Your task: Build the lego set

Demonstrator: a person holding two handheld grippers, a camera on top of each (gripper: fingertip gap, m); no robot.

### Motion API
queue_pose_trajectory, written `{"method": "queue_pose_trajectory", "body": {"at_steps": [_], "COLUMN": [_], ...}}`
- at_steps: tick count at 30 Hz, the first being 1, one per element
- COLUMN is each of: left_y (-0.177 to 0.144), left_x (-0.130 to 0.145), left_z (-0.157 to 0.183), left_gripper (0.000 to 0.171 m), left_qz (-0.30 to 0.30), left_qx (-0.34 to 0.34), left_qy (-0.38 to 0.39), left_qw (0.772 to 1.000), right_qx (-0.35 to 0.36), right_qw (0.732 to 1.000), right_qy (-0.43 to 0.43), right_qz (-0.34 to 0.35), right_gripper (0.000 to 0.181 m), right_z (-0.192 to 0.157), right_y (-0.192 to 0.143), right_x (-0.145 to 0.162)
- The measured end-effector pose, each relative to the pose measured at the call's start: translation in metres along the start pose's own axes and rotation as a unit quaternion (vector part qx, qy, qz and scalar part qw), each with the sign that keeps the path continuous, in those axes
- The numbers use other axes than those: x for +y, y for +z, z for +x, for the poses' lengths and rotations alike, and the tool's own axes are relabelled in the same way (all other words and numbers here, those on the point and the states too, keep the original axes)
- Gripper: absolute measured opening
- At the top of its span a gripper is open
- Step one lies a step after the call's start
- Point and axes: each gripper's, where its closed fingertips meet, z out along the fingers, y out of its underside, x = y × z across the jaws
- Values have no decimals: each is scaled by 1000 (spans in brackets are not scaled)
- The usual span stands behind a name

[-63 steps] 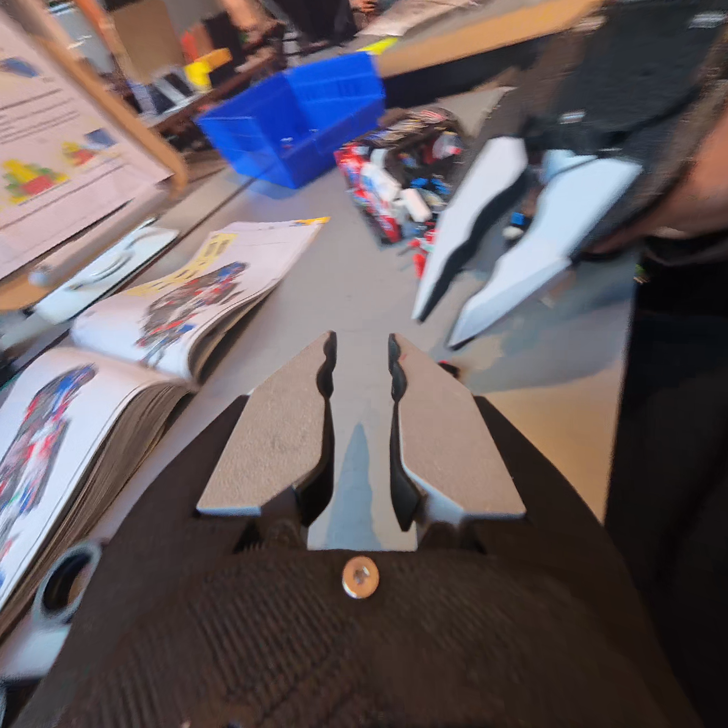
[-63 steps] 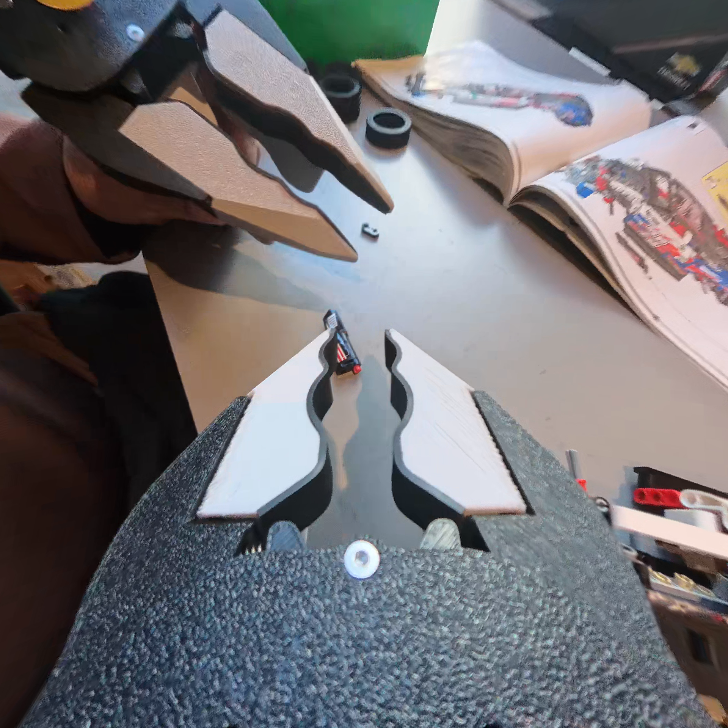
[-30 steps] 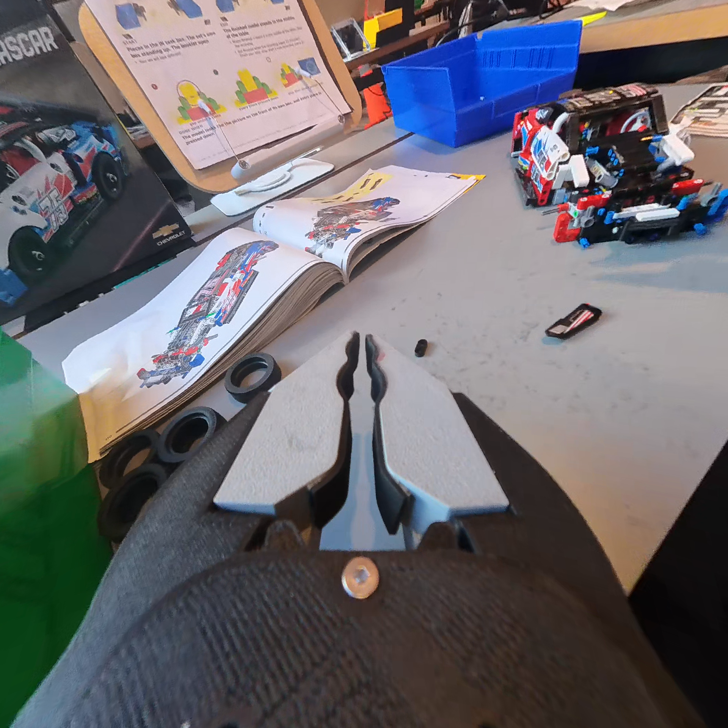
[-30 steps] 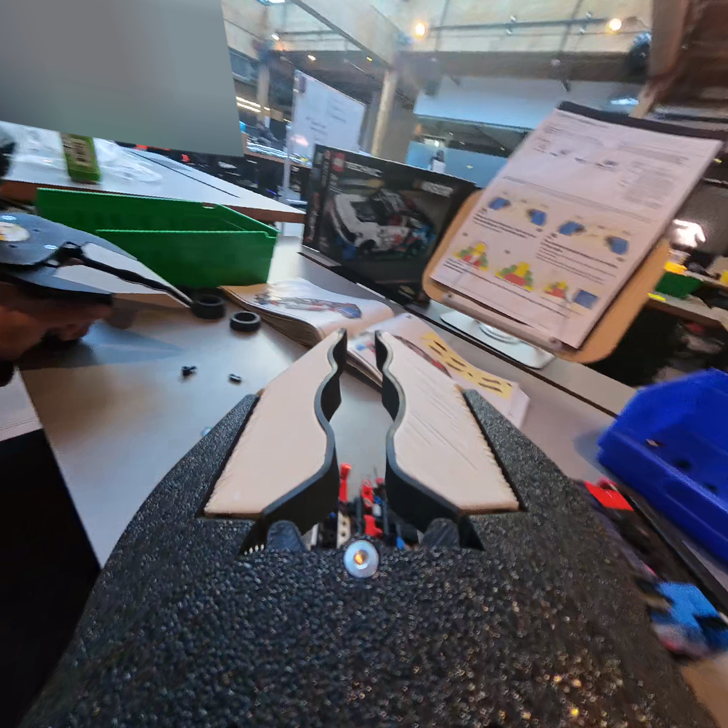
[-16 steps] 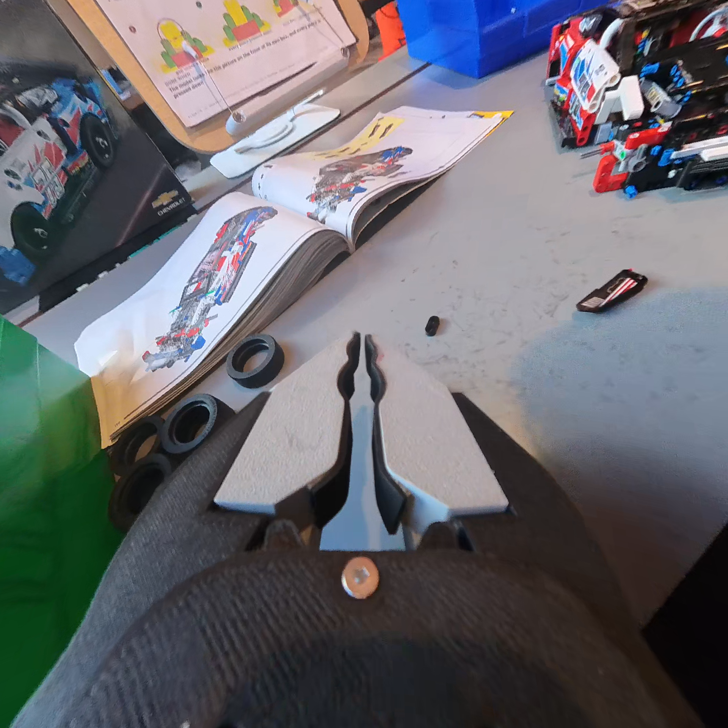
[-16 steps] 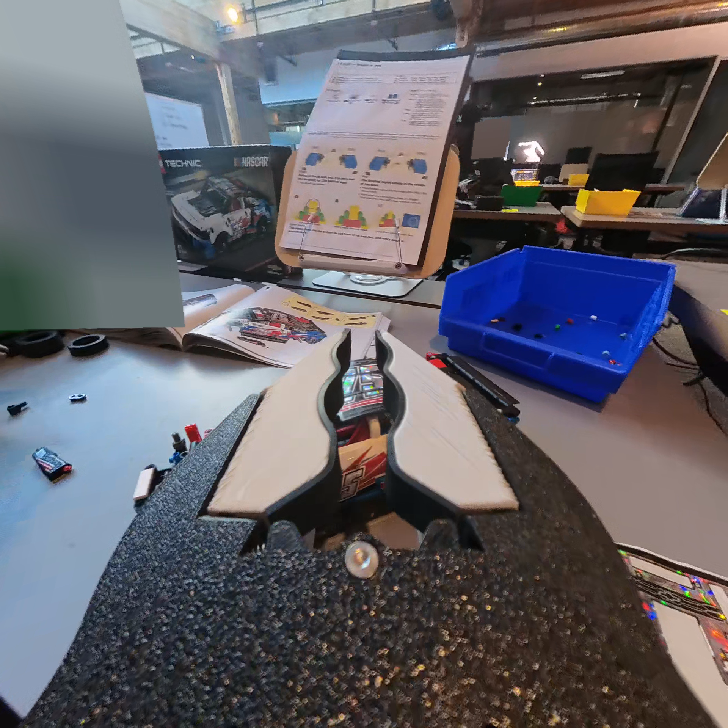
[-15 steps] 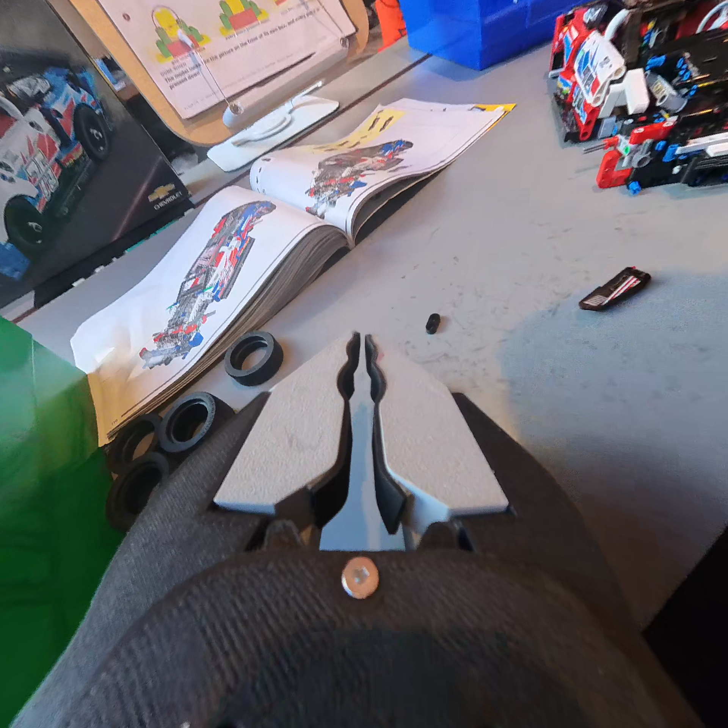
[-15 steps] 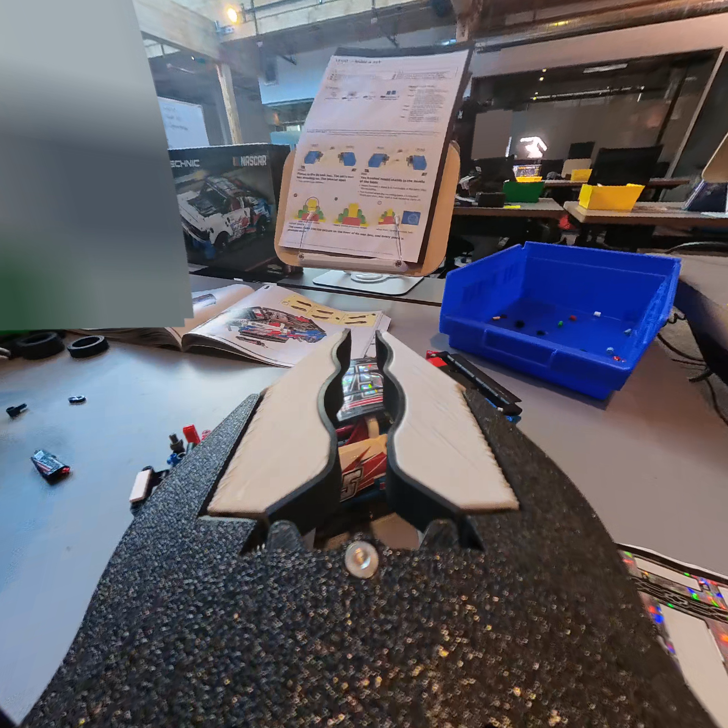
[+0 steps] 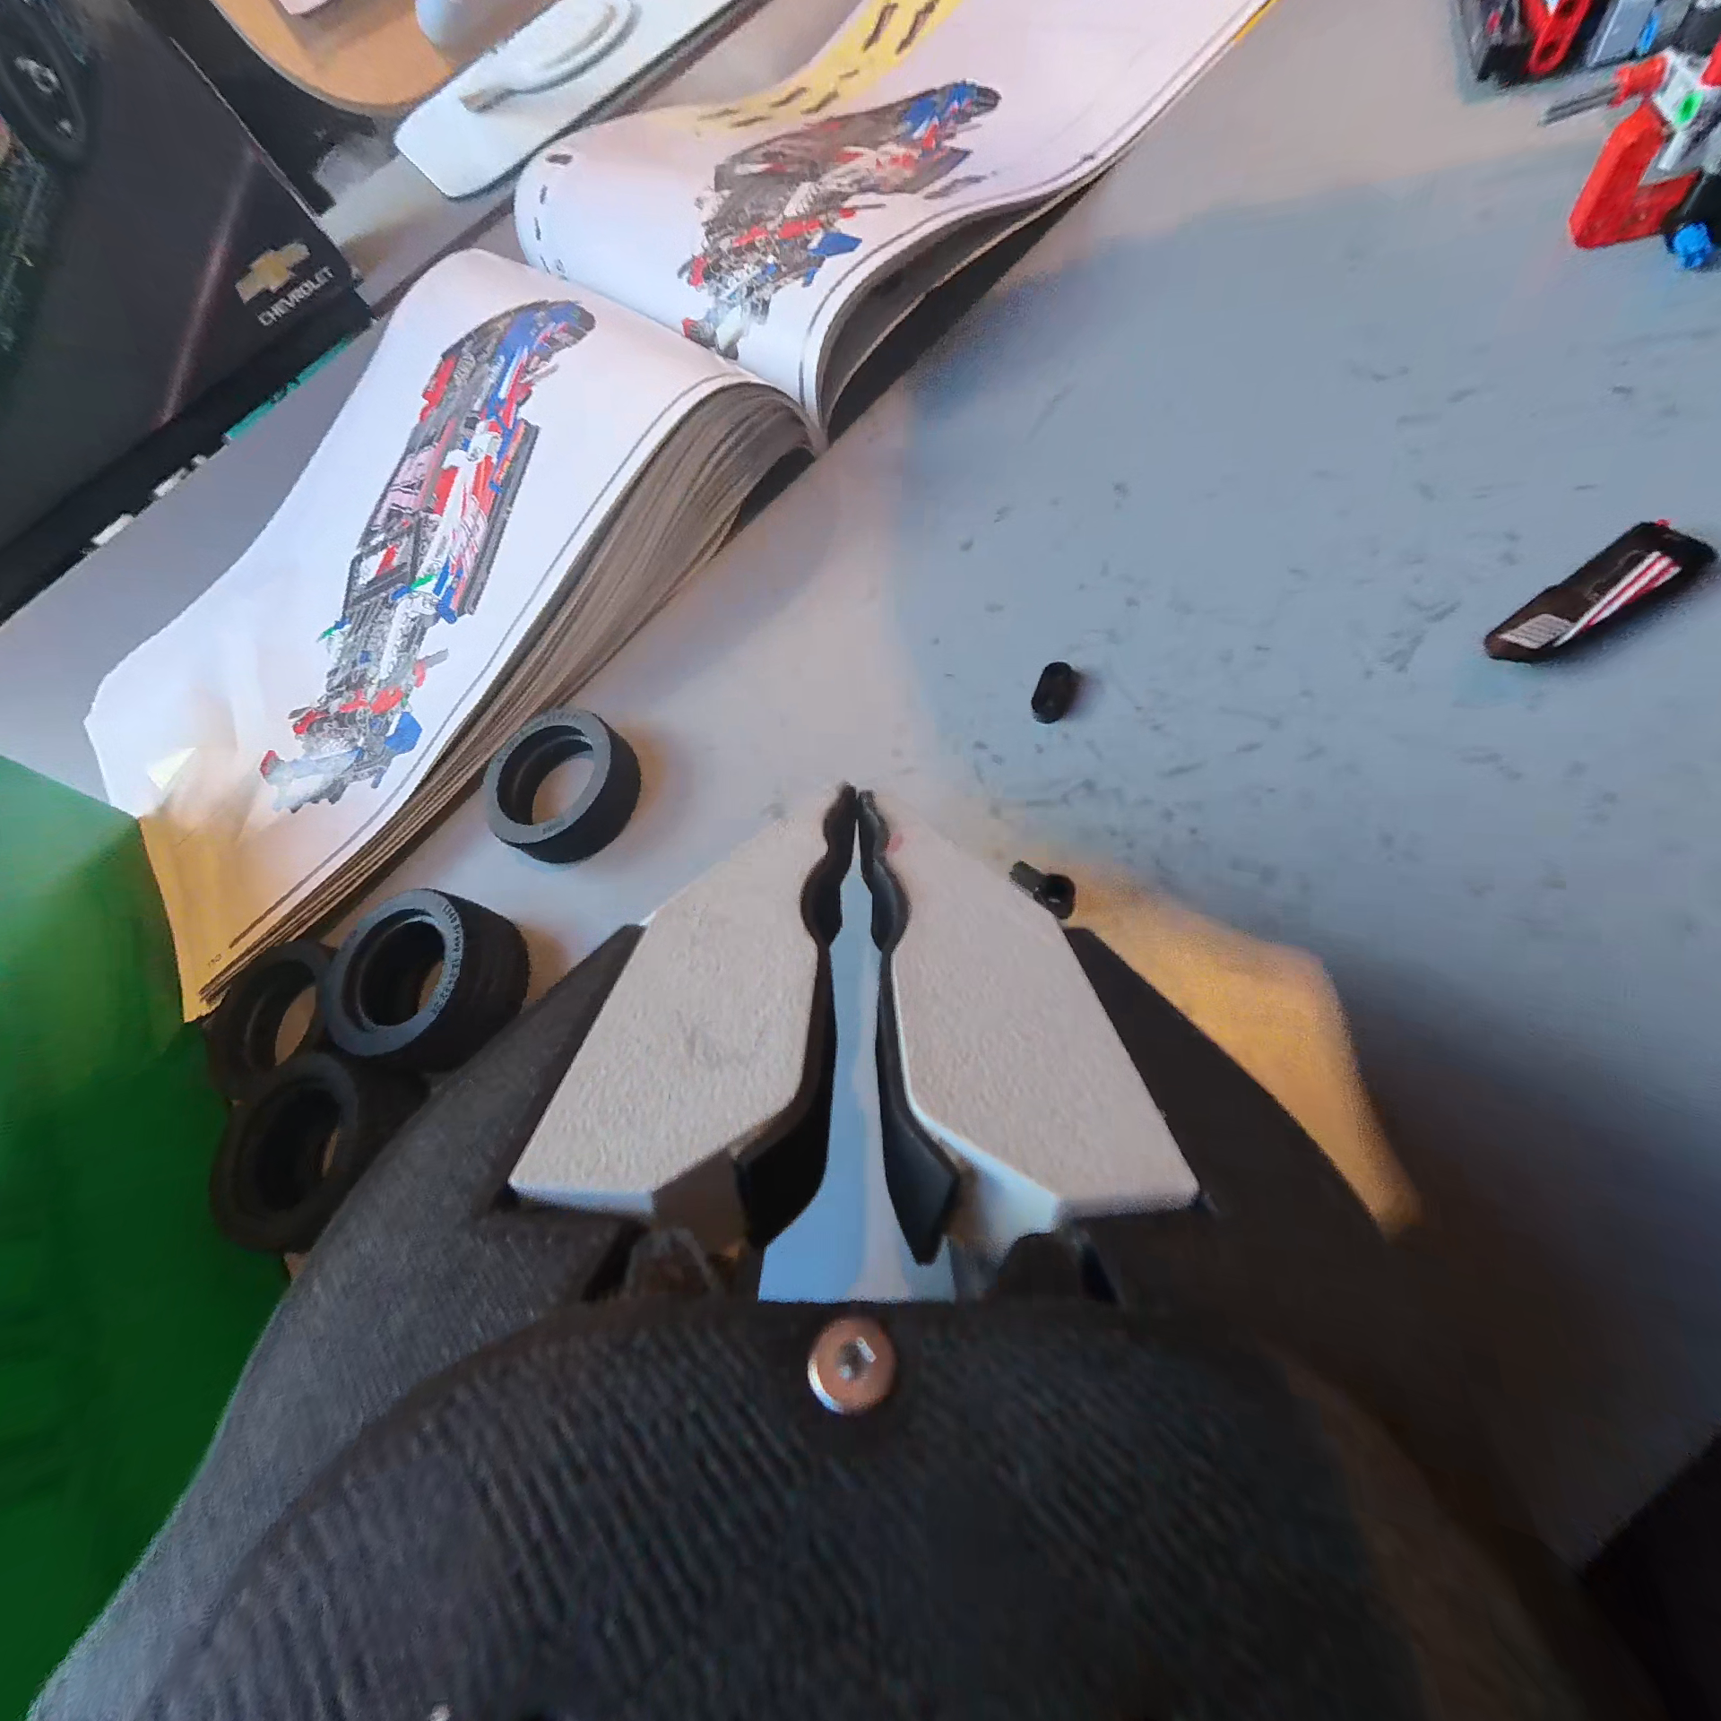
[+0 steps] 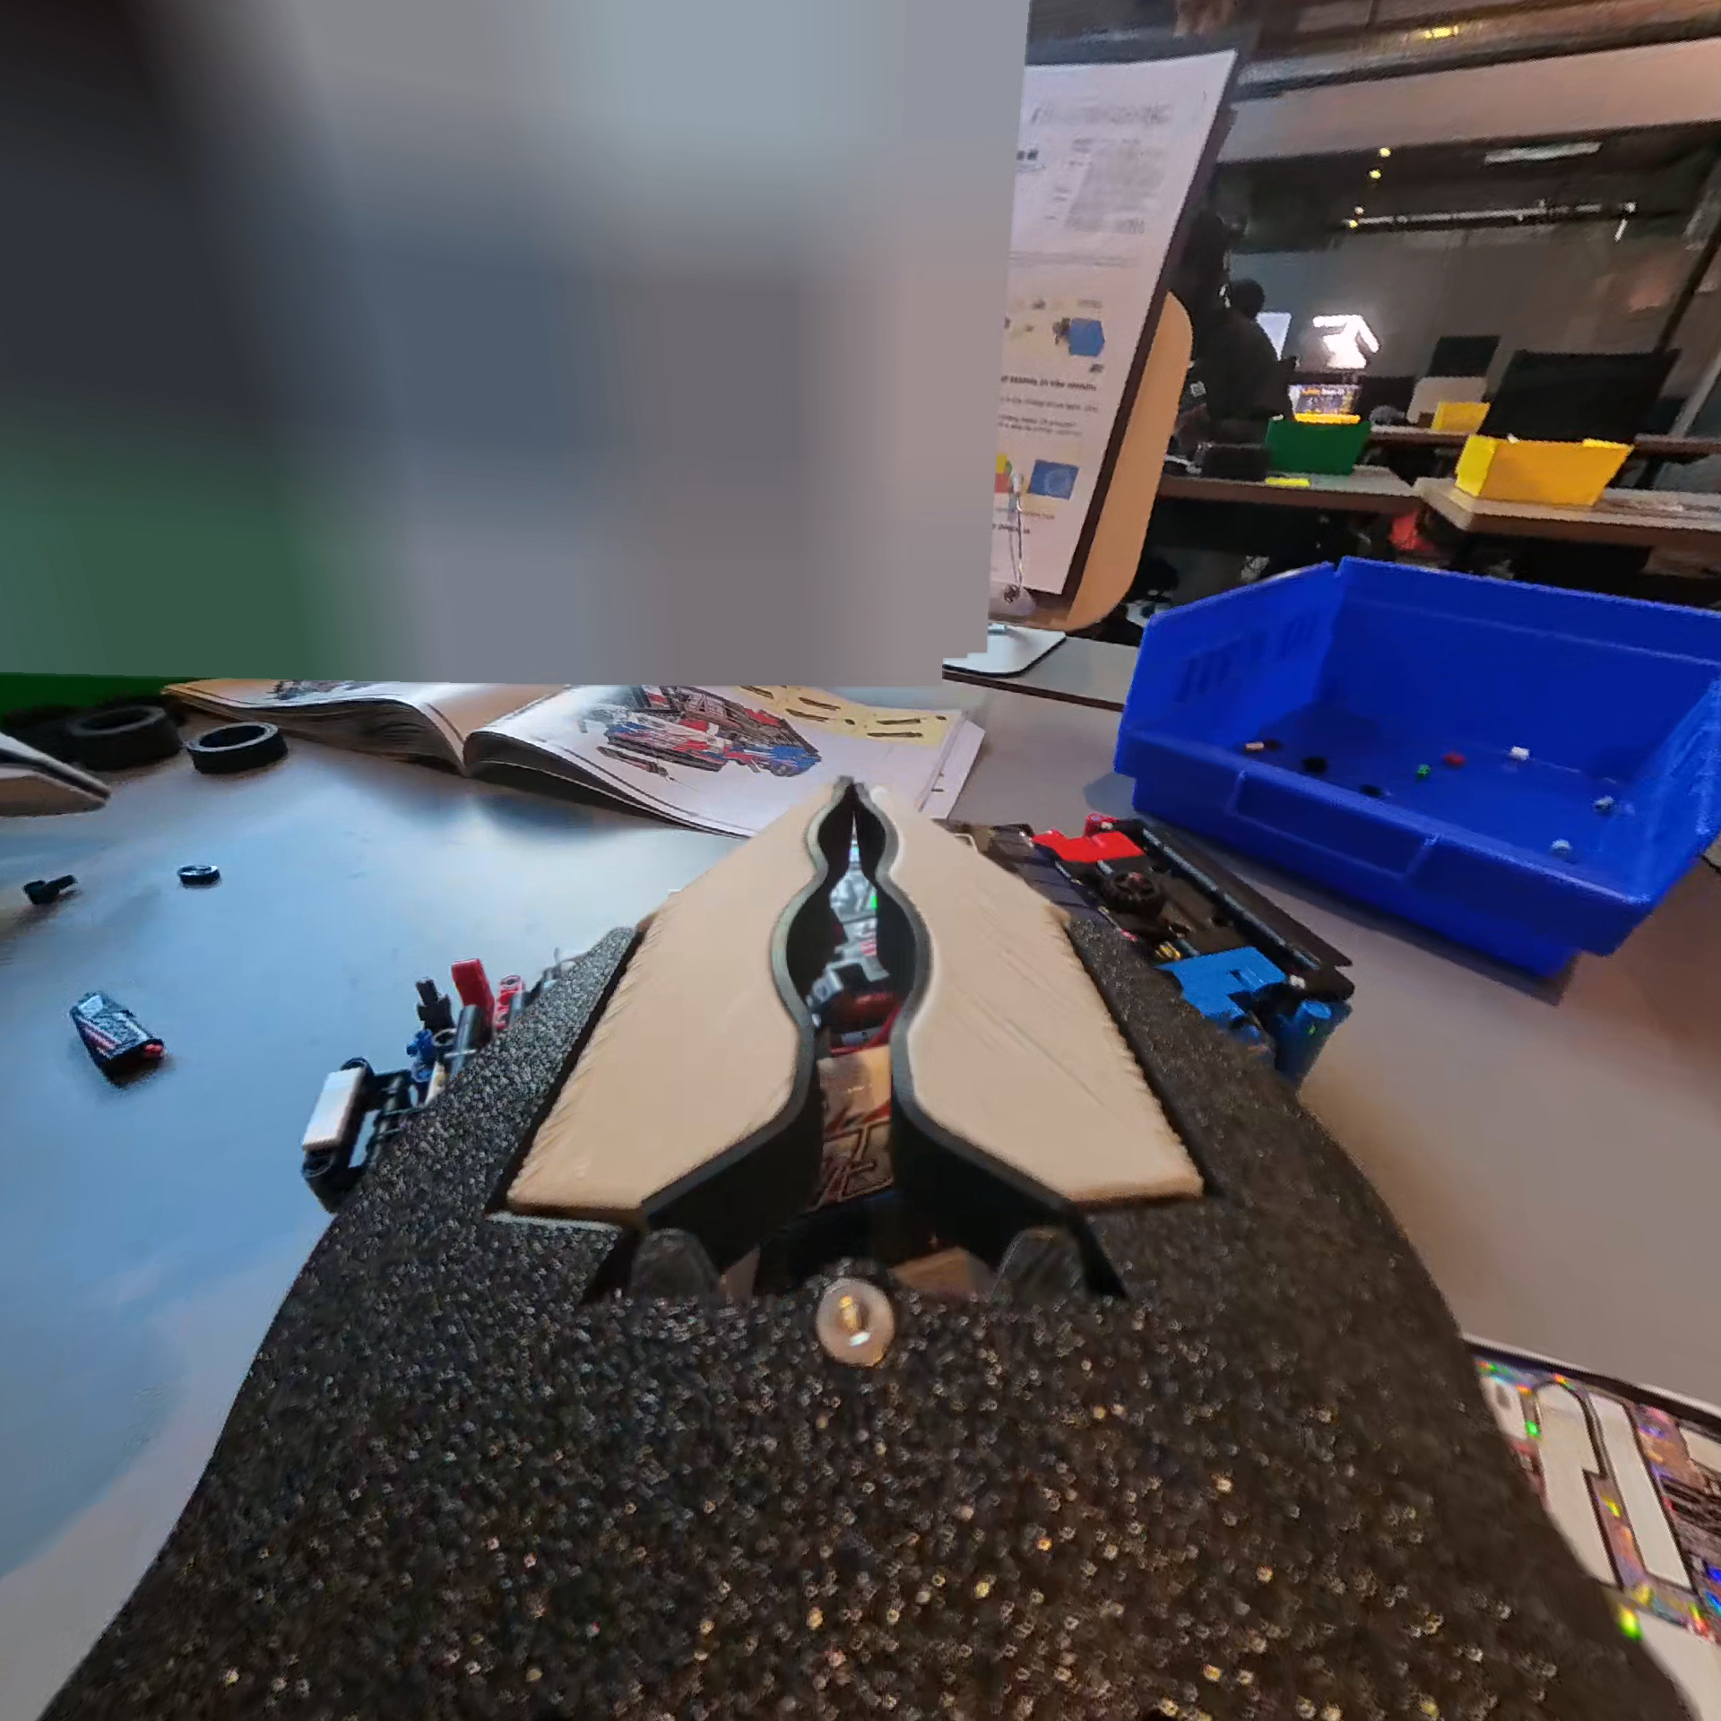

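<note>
My left gripper (image 9: 855,801) is shut and empty, low over the grey table (image 9: 1304,466). Two small black pins lie by it: one (image 9: 1048,889) just right of the fingertips, one (image 9: 1052,691) farther ahead. A black piece with red and white stripes (image 9: 1597,605) lies to the right. My right gripper (image 10: 855,796) is shut with nothing seen between its tips. It hovers over the partly built Lego car (image 10: 1201,931), which shows under and between the fingers. The car's red end also shows in the left wrist view (image 9: 1639,177).
An open instruction book (image 9: 559,419) lies ahead on the left, with several black tyres (image 9: 562,785) in front of it. A green bin (image 9: 74,1117) stands at the left. A blue bin (image 10: 1416,764) with a few small parts stands right of the car. A sticker sheet (image 10: 1630,1471) lies at the near right. Left tips to right tips: about 40 centimetres.
Both grippers have closed from a narrow gap to shut. My left gripper has dropped lower and nearer to the pins. My right gripper stays over the car, turned slightly to the left.
</note>
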Motion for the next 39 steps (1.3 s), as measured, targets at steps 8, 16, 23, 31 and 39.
{"method": "queue_pose_trajectory", "body": {"at_steps": [8, 16, 23, 31, 39], "left_y": [1, 1, -1, -1, -4], "left_x": [1, 1, -2, -3, -6], "left_z": [1, 1, 3, 5, 7], "left_gripper": [0, 0, 0, 0, 2], "left_qz": [-6, -4, 6, 9, 21], "left_qx": [-8, -11, -12, -15, -23], "left_qy": [14, 17, 27, 42, 56], "left_qw": [1000, 1000, 1000, 999, 998], "right_qx": [2, 0, -33, -57, -63], "right_qw": [1000, 1000, 999, 998, 995], "right_qy": [15, -4, -21, -40, -72], "right_qz": [0, 15, 10, 0, -5], "right_gripper": [0, 0, 0, 0, 0], "right_z": [6, -1, -22, -44, -60], "right_y": [-1, -8, -5, 0, 0], "right_x": [1, -8, -11, -11, -12]}}
